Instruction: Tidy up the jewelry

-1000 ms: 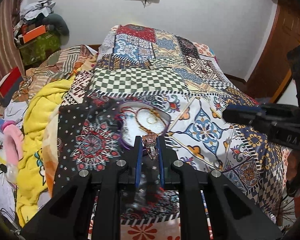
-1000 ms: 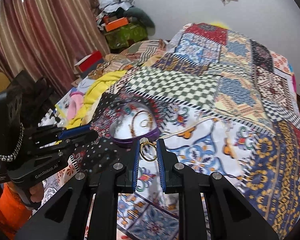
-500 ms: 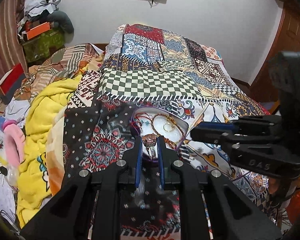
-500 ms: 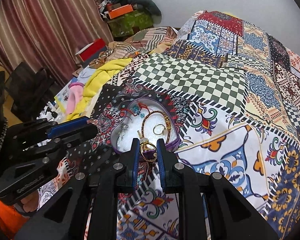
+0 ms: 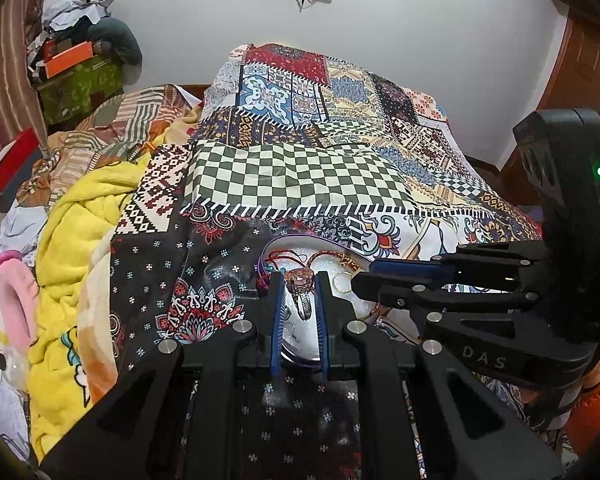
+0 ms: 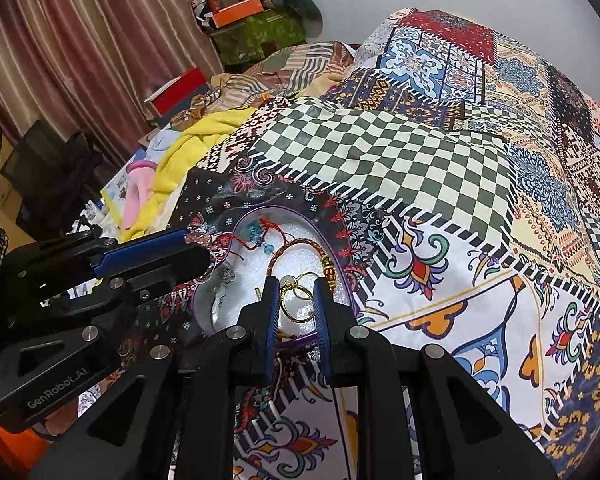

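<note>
Jewelry tray: a heart-shaped purple-rimmed dish with a white lining (image 6: 236, 300) sits on the dark floral patch of the patchwork quilt (image 6: 380, 152) covering the bed. Both grippers hang over its near edge.

Left gripper (image 5: 299, 280): jaws closed on a silver ring with a large pink stone (image 5: 299, 282). Stone sits up at the fingertips, band hangs down between the blue pads. Ring is above the tray's lining; contact with the lining can't be judged.

Right gripper (image 6: 296, 292): jaws clamped on a thin gold ring with a small pale stone (image 6: 296, 300), held upright, stone at upper left next to the left pad. It is over the tray's near right part, close to the rim.

Inside the tray: red cord bracelet with teal beads (image 6: 260, 236) at the far end, a brown braided cord loop with a gold clasp (image 6: 300, 248) through the middle, a second gold hoop (image 5: 342, 282) lying flat just beside the right gripper's tip as the left camera sees it. Small silver pieces at the left side, too blurred to name.

From the right camera, the left gripper's blue pads reach in over the tray's left rim, pink stone visible at the tip.

Yellow fleece blanket (image 5: 80, 240) bunched along the bed's left edge, well apart from the tray. Green patterned box (image 6: 256, 36) with an orange box on top stands by the far wall.
</note>
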The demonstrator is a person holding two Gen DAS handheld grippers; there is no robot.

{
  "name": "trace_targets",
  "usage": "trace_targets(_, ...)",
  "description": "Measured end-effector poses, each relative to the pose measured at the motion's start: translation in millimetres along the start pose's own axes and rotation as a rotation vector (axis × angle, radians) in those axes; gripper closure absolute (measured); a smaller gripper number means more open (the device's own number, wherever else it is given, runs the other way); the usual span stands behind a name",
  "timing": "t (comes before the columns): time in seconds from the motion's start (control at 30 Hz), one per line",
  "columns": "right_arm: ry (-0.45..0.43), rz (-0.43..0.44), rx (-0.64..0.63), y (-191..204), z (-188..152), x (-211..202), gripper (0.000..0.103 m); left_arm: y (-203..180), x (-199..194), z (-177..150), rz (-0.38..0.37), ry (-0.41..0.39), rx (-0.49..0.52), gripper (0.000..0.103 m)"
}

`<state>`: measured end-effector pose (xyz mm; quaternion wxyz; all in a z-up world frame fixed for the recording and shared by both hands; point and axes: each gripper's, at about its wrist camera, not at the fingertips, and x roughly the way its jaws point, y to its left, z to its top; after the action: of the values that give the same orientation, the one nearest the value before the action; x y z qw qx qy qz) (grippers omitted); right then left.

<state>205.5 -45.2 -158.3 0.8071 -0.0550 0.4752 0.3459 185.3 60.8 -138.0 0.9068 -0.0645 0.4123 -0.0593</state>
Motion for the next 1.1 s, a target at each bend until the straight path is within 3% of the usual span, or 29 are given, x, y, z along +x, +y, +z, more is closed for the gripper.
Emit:
trace_targets(0.2,0.013,0.003,0.008,-4,2,-4,0.086,2,6,2,-0.007,0.012,0.002,0.090)
trace_targets(0.47,-0.049,-0.038,0.016,-10,2,-30,0.072,-4,1,4,-0.007,0.011,0.013,0.090)
trace_targets(0.63,-0.081,-0.075,0.008,-14,-4,-51,0.071,-10,-10,4,-0.011,0.001,0.019,0.090)
trace_targets(1.1,-0.092,-0.173,0.019,-34,-49,-95,0.066,-44,-16,-24,-0.038,0.072,0.048,0.089)
